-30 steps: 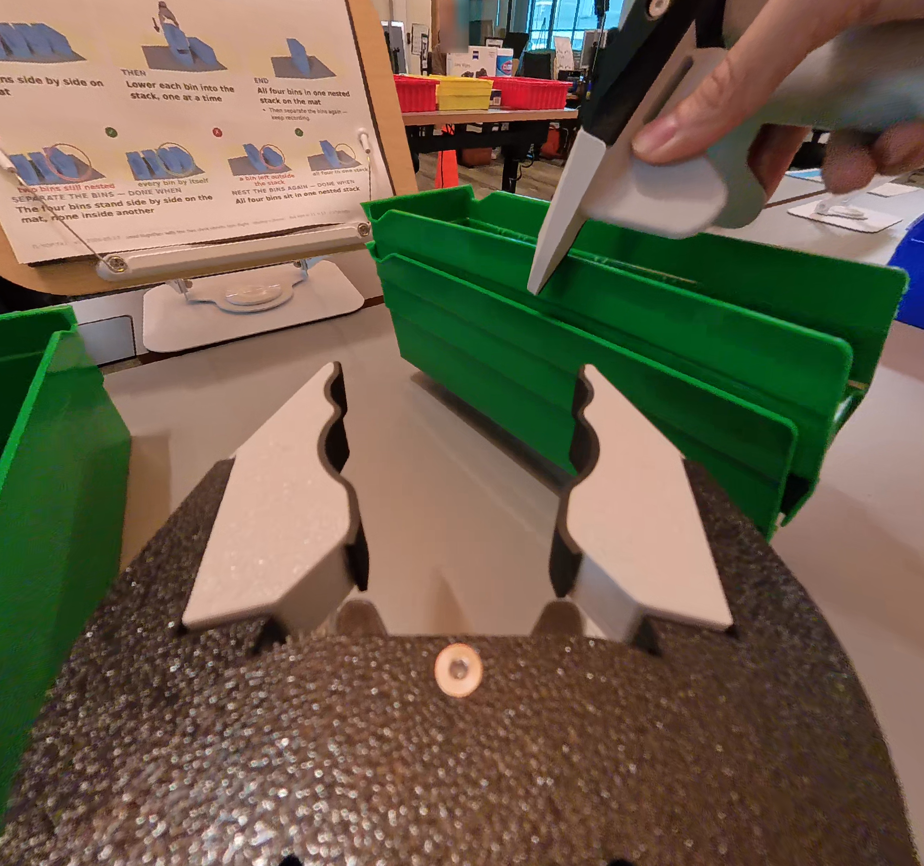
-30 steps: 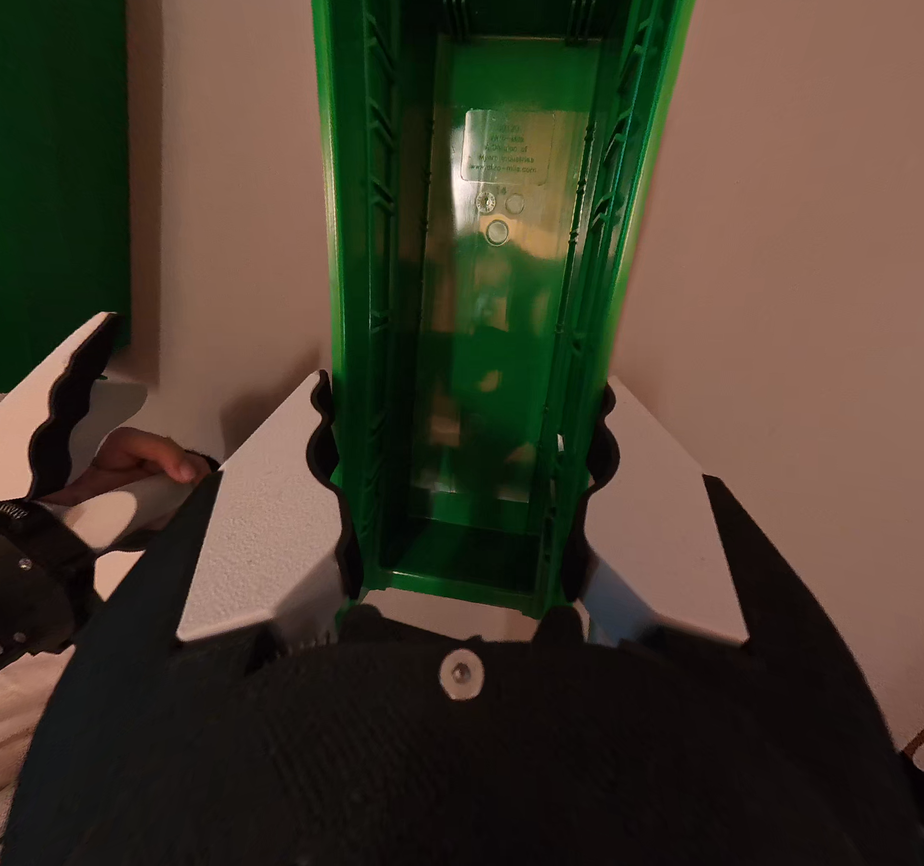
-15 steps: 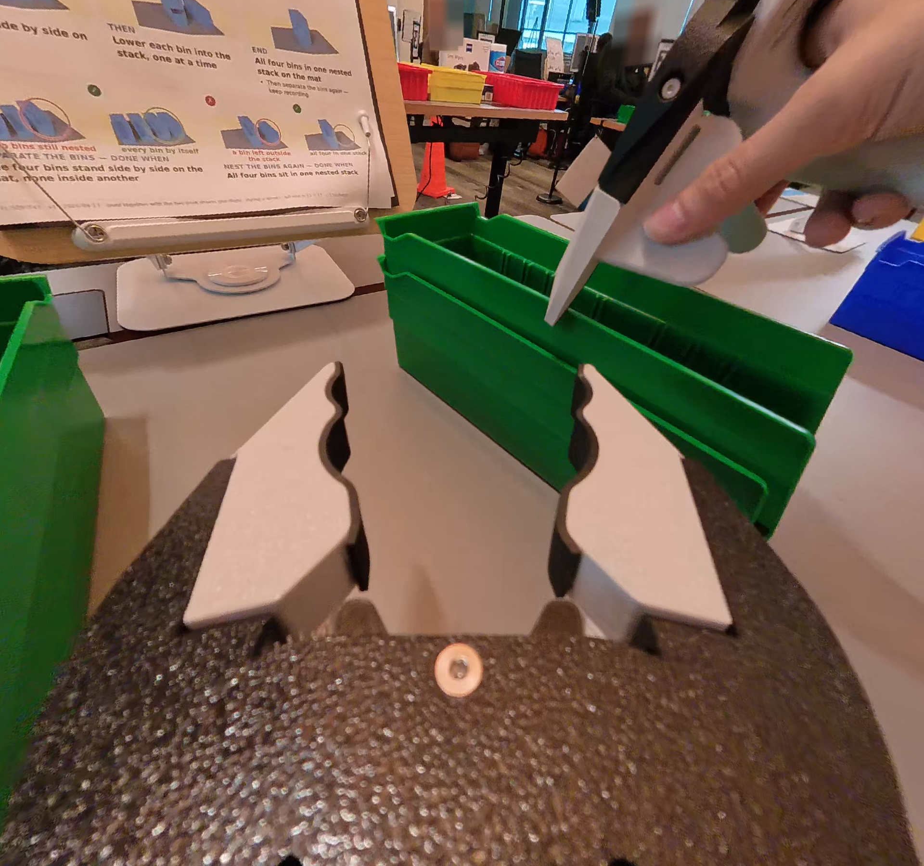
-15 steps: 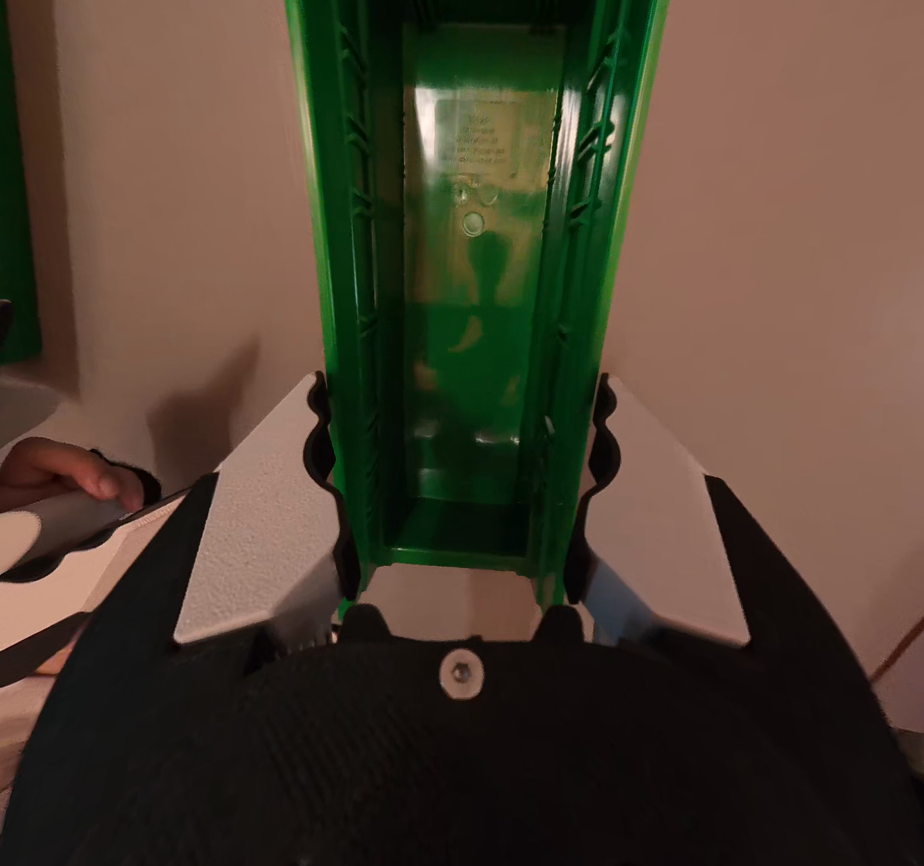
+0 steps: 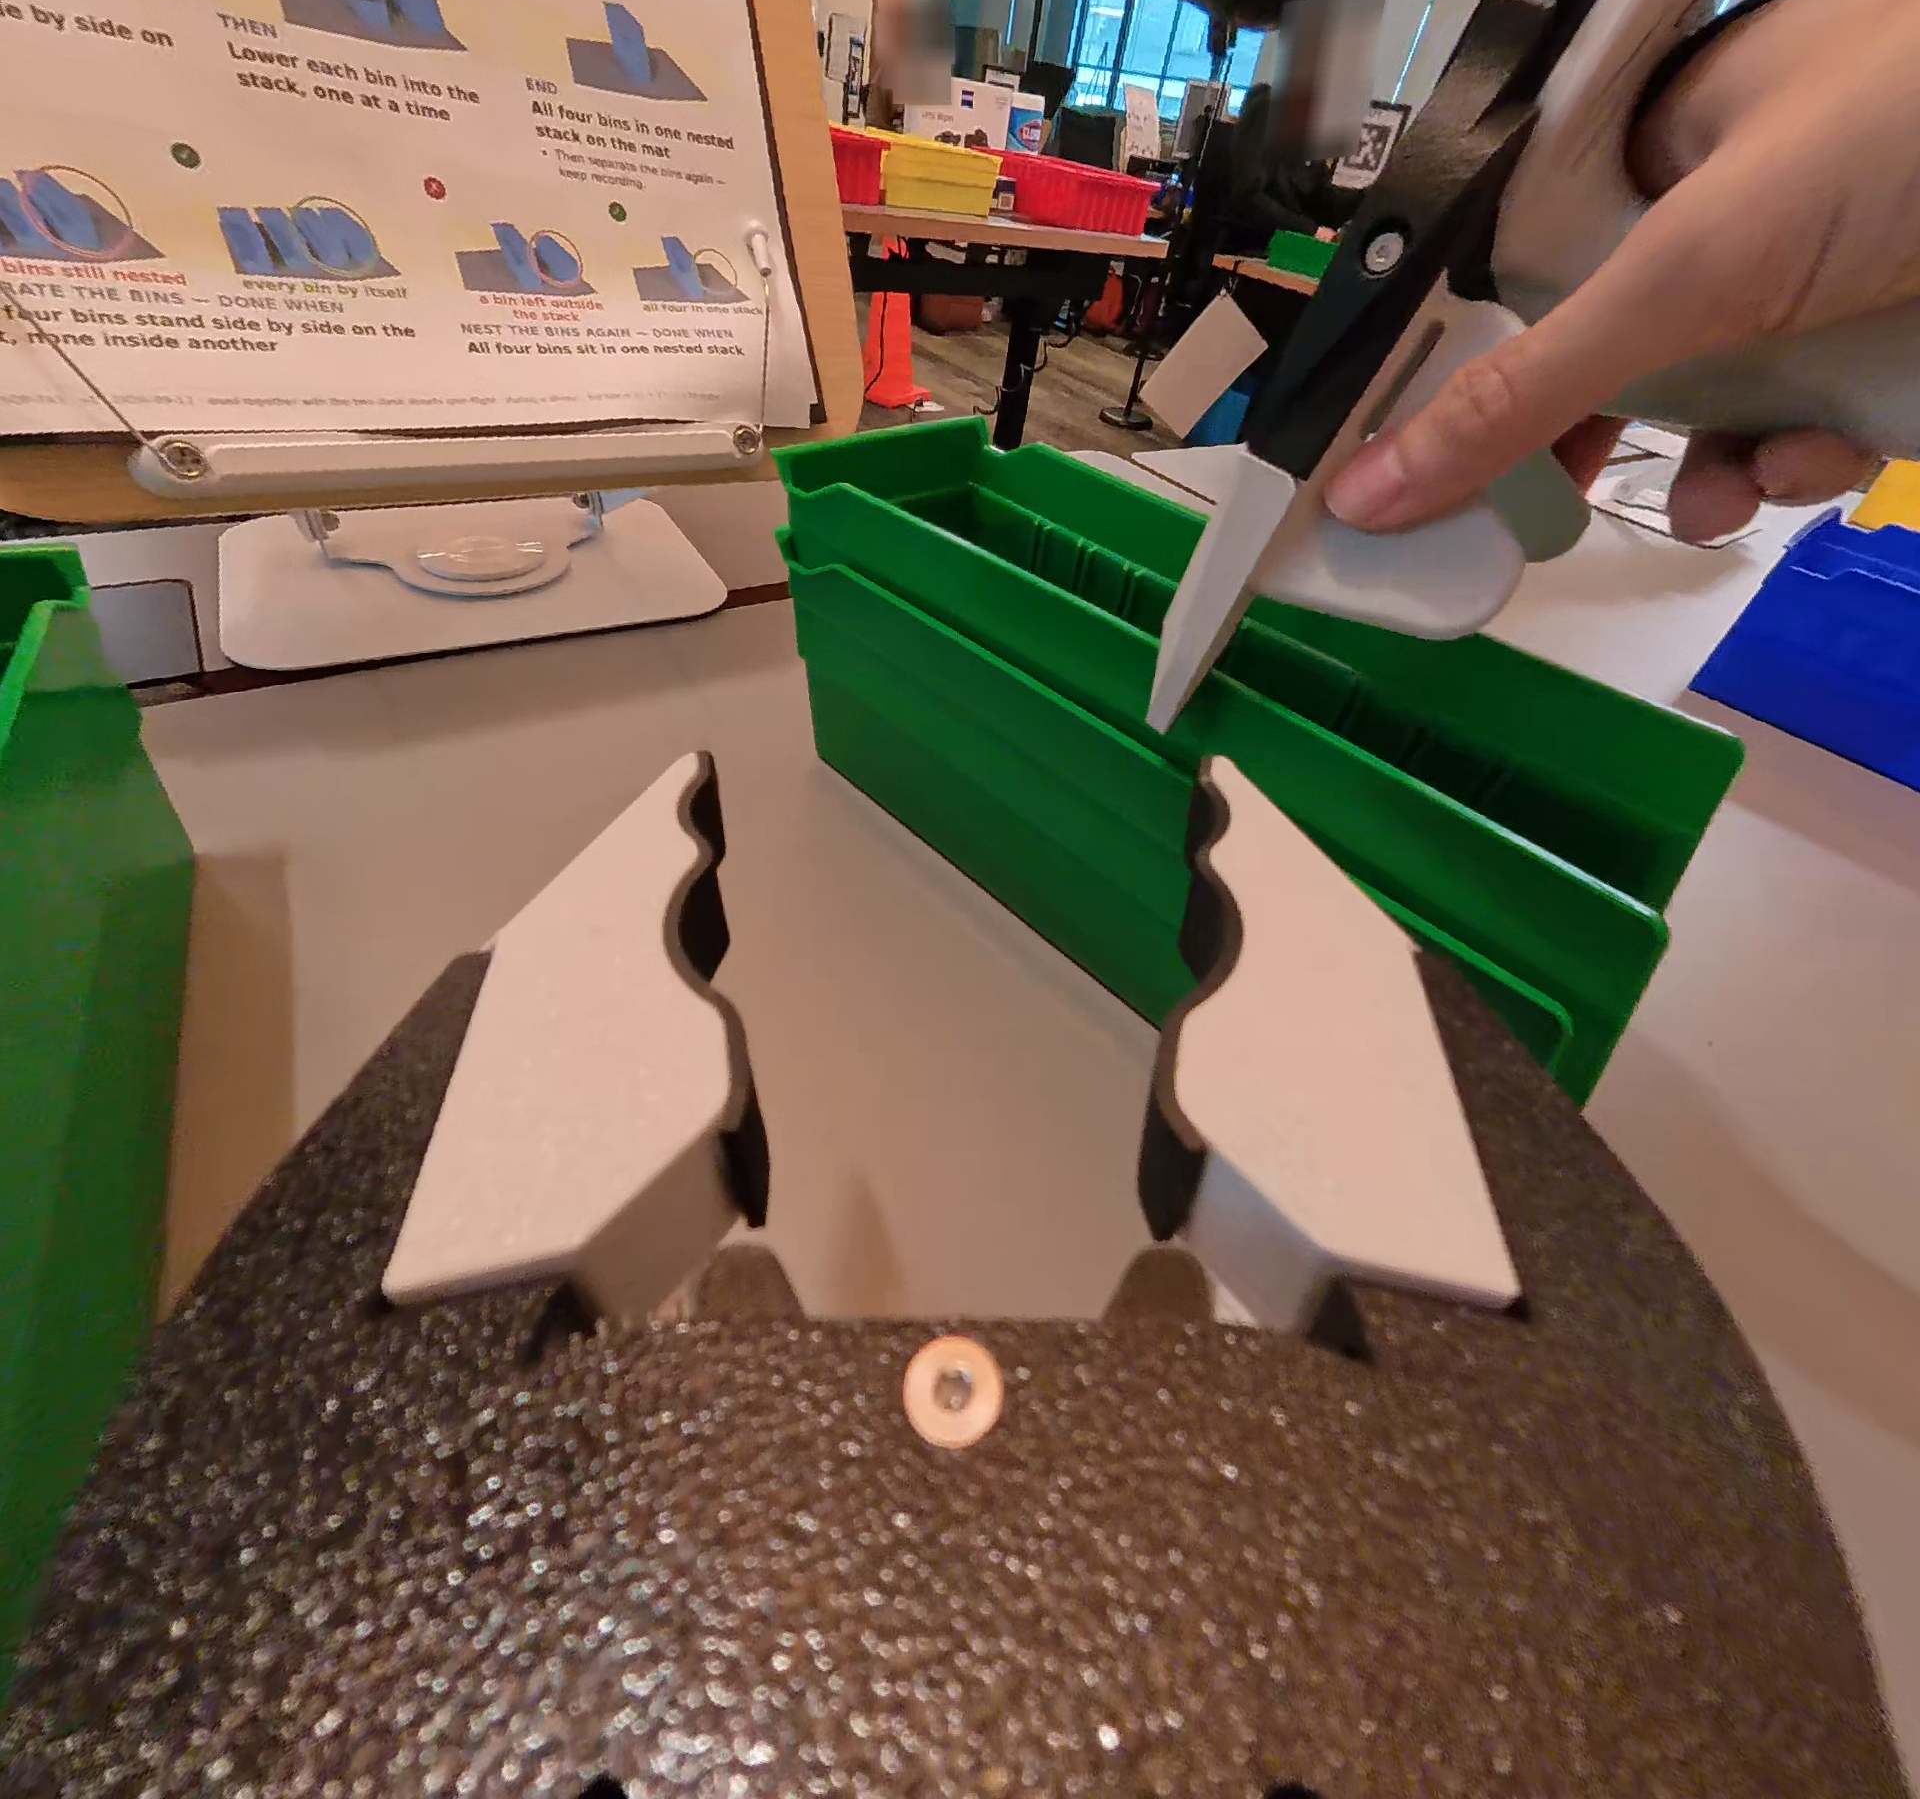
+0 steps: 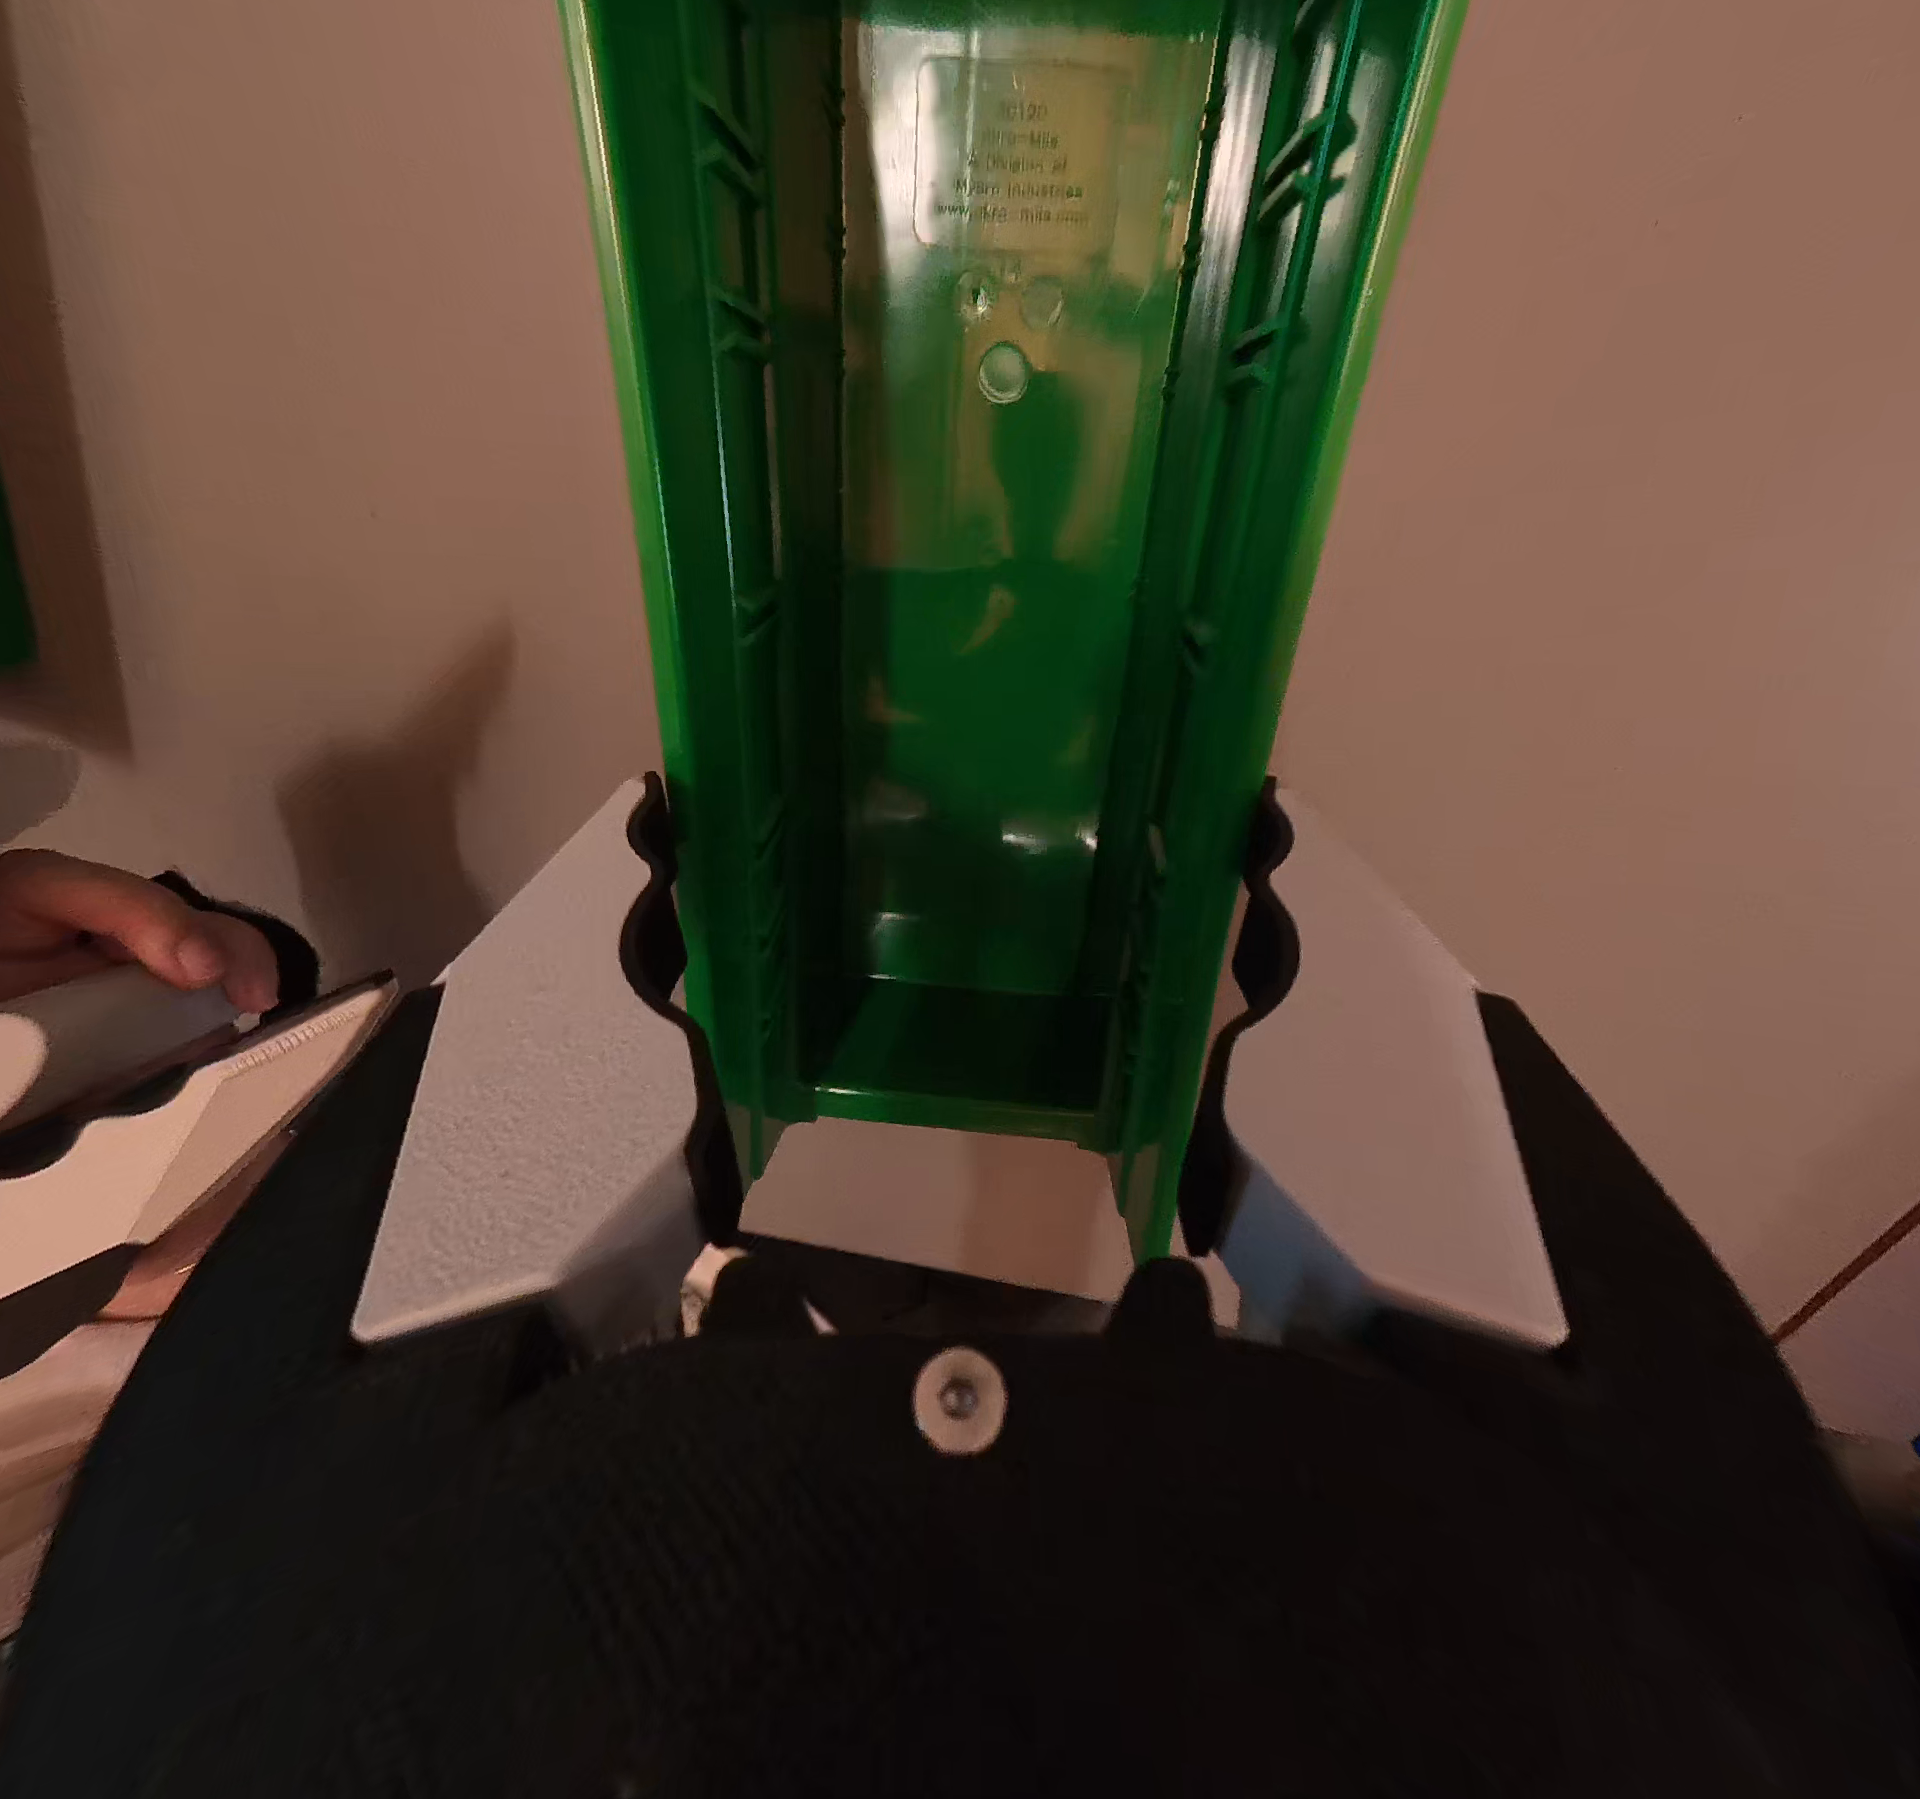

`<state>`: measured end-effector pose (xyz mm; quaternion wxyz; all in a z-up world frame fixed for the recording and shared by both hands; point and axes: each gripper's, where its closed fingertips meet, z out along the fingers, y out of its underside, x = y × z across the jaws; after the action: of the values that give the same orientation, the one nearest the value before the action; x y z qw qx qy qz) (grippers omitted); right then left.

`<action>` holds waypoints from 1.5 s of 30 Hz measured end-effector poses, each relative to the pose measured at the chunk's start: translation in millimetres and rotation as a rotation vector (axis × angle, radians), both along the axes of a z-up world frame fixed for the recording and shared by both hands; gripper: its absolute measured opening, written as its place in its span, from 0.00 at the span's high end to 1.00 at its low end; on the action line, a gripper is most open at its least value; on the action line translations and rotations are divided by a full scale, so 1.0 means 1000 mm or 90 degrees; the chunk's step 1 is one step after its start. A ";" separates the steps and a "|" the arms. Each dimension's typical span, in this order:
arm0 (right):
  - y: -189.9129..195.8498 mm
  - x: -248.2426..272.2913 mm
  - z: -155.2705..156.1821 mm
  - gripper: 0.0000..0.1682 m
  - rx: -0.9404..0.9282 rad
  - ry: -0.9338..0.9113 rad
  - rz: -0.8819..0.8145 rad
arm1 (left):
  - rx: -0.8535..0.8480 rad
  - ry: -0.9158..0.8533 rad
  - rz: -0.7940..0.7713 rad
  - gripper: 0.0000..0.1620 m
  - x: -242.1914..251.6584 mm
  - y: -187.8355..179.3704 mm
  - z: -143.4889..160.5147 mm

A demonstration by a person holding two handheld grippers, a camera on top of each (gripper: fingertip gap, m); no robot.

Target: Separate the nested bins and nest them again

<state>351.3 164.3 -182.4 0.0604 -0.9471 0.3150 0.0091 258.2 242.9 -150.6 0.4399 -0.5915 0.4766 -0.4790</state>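
Observation:
A stack of nested green bins (image 5: 987, 710) stands on the table, right of centre in the left wrist view. My right gripper (image 5: 1216, 596) comes down from above onto the stack's top bin. In the right wrist view it (image 6: 958, 793) looks down into that green bin (image 6: 997, 606), with its pads against the two long outer walls, shut on the bin. My left gripper (image 5: 956, 767) is open and empty, low over the table just left of the stack. A separate green bin (image 5: 73, 1022) stands at the left edge.
An instruction sheet on a stand (image 5: 364, 139) stands behind the bins, its white base (image 5: 468, 586) on the table (image 5: 468, 814). A blue bin (image 5: 1829, 648) lies at the far right. My left gripper and the hand holding it show at the left in the right wrist view (image 6: 156, 1126).
The bin in my right gripper has sunk lower into the stack. My left gripper has pulled back a little from the stack and stayed open.

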 end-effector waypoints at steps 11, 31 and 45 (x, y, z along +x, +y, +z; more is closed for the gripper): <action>0.002 0.005 0.005 0.46 -0.030 -0.027 0.028 | -0.004 0.010 -0.017 0.46 0.004 -0.008 -0.006; 0.003 0.006 0.001 0.35 -0.013 -0.018 0.033 | 0.012 0.014 -0.022 0.47 0.004 -0.013 -0.004; -0.003 0.003 0.004 0.47 -0.036 0.036 0.048 | 0.050 0.027 -0.019 0.47 0.007 -0.018 -0.007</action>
<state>354.8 161.2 -177.9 0.0240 -0.9591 0.2807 0.0288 264.8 225.0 -157.3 0.4452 -0.5766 0.5133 -0.4536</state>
